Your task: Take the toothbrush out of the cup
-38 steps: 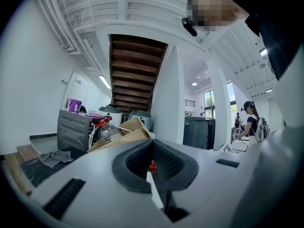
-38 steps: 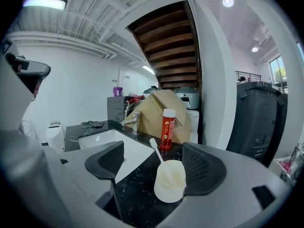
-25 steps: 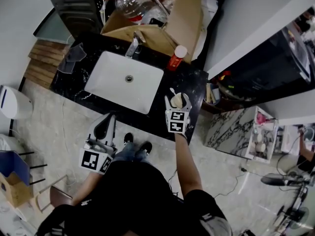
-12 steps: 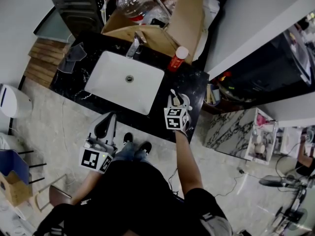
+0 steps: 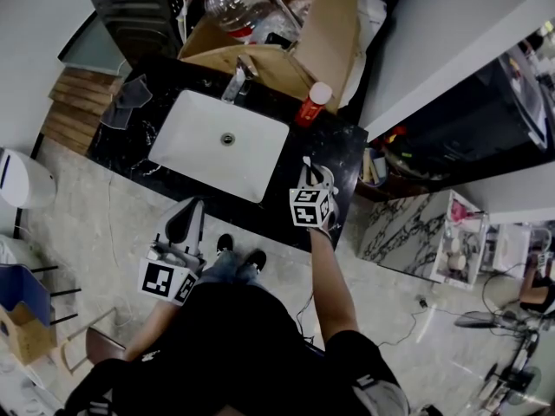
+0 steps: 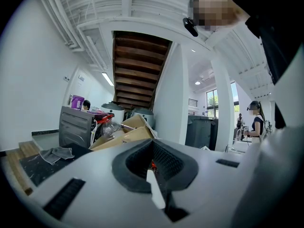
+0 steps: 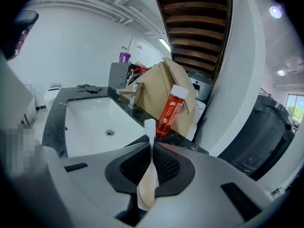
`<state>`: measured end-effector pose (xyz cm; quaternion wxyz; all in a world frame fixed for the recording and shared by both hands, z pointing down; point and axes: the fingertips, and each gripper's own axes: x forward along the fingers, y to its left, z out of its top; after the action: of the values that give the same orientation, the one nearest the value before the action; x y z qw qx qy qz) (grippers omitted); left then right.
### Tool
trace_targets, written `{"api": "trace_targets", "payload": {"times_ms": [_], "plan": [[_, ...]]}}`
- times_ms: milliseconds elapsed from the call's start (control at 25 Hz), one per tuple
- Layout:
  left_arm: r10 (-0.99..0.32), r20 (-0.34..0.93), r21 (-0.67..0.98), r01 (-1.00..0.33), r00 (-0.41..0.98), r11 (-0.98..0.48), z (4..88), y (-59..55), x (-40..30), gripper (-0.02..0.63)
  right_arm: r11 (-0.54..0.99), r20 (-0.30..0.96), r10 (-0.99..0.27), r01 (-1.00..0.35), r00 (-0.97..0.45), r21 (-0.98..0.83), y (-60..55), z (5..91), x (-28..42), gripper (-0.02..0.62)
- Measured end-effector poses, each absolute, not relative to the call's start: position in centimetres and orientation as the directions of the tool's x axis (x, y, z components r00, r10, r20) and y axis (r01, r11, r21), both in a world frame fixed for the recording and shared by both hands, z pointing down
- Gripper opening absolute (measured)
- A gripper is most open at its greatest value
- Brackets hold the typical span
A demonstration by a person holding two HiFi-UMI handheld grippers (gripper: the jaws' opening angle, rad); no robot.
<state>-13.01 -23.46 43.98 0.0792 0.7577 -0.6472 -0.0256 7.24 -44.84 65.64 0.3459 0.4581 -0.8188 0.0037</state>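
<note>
The toothbrush (image 7: 150, 127) has a white head and a beige handle, and it stands upright between the pads of my right gripper (image 7: 151, 148), whose jaws are closing tight on the handle. In the head view this gripper (image 5: 310, 178) hangs over the right end of the black counter (image 5: 342, 146), with the brush head (image 5: 307, 161) poking out beyond it. The cup is hidden under the gripper. My left gripper (image 5: 189, 211) stays low in front of the counter, over the floor, its jaws (image 6: 152, 158) together with nothing in them.
A white sink basin (image 5: 221, 141) with a faucet (image 5: 236, 81) fills the counter's middle. A red bottle with a white cap (image 5: 312, 102) stands behind the gripper, next to an open cardboard box (image 5: 286, 33). A grey cloth (image 5: 126, 98) lies at the counter's left end.
The right gripper's jaws have come together on the toothbrush, and the gripper has shifted over the cup and covers it. The left gripper has not moved.
</note>
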Motion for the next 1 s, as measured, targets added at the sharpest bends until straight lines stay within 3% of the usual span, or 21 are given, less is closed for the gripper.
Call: {"api": "trace_targets", "payload": {"times_ms": [520,800,1000], "plan": [[-0.975,0.025,0.157,-0.964,0.219,-0.212,43.1,-24.2,-11.7,0.003,0.49,0.433,-0.832,-0.825,-0.347,0.281,-43.6,59.6,8.8,0.035],[-0.963,-0.006,0.157,-0.951,0.269,-0.266,42.3,-24.7,-10.6,0.004,0.425,0.294,-0.886,-0.882,-0.36,0.202,-40.1,52.6,10.2,0.035],[-0.951,-0.022,0.156,-0.938,0.31,-0.31,41.9,-25.1,-9.8,0.003,0.377,0.191,-0.922,-0.891,-0.336,0.254,-36.8,47.5,11.5,0.034]]}}
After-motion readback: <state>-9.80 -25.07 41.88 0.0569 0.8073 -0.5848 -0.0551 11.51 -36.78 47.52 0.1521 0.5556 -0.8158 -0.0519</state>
